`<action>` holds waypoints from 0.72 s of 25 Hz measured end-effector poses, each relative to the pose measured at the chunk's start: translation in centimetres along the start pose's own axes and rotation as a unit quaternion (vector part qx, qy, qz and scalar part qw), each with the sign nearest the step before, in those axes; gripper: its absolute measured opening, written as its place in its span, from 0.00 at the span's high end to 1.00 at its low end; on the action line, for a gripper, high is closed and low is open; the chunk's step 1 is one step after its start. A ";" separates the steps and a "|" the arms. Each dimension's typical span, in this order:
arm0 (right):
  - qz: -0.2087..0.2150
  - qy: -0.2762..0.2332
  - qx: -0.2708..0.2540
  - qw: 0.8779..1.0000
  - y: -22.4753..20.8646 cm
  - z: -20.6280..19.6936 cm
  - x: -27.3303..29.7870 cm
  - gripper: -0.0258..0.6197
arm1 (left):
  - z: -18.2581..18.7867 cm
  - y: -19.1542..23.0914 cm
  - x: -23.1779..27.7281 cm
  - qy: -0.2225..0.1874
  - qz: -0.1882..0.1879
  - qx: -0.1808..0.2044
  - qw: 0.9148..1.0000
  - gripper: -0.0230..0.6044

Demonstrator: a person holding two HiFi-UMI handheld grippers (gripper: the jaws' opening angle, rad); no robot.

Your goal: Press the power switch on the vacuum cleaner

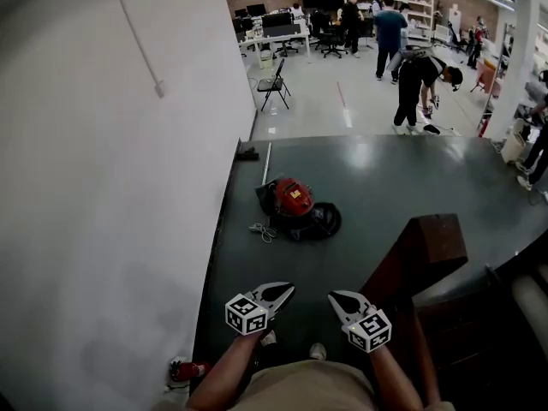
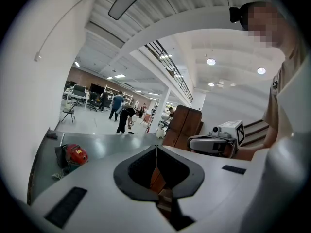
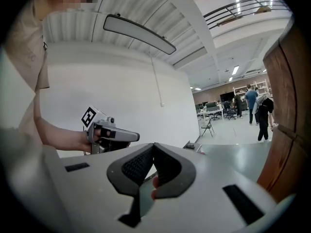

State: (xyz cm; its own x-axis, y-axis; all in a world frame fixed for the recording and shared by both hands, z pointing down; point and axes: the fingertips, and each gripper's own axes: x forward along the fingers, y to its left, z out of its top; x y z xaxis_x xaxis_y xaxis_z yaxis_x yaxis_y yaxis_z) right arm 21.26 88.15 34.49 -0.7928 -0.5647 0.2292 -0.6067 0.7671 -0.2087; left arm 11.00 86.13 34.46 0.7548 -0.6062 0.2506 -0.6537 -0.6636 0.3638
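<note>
The vacuum cleaner point(image 1: 296, 205), red on top with a black body, lies on the dark green floor about a metre ahead of me. Its switch is too small to make out. It also shows low at the left in the left gripper view as the vacuum cleaner point(image 2: 74, 155). My left gripper point(image 1: 285, 291) and right gripper point(image 1: 336, 298) hang side by side near my knees, well short of it. Both are shut with nothing between the jaws: the left gripper point(image 2: 156, 148) and the right gripper point(image 3: 154, 145) each show tips that meet.
A white wall point(image 1: 111, 187) runs along the left. A brown wooden cabinet point(image 1: 424, 247) stands close at the right. A coiled cable point(image 1: 263, 229) lies beside the vacuum. A folding chair point(image 1: 274, 84) and several people point(image 1: 418, 88) are farther back.
</note>
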 end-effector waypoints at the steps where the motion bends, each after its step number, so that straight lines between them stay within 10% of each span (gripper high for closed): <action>1: -0.001 0.003 0.002 1.000 0.0 -0.3 0.2 0.95 | -0.1 0.2 -0.2 0.002 0.001 0.000 1.000 0.94; 18: -0.004 -0.014 0.138 0.990 -5.3 2.4 13.3 0.95 | 2.7 16.7 -1.7 0.016 0.031 -0.031 0.999 0.95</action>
State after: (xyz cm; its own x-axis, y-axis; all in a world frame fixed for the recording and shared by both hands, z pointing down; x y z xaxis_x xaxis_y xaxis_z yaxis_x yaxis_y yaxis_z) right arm 13.76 75.88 36.39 -0.7863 -0.5823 0.2066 -0.6034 0.6519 -0.4592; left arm -1.33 74.89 37.69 0.7153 -0.6296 0.3032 -0.6951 -0.5967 0.4009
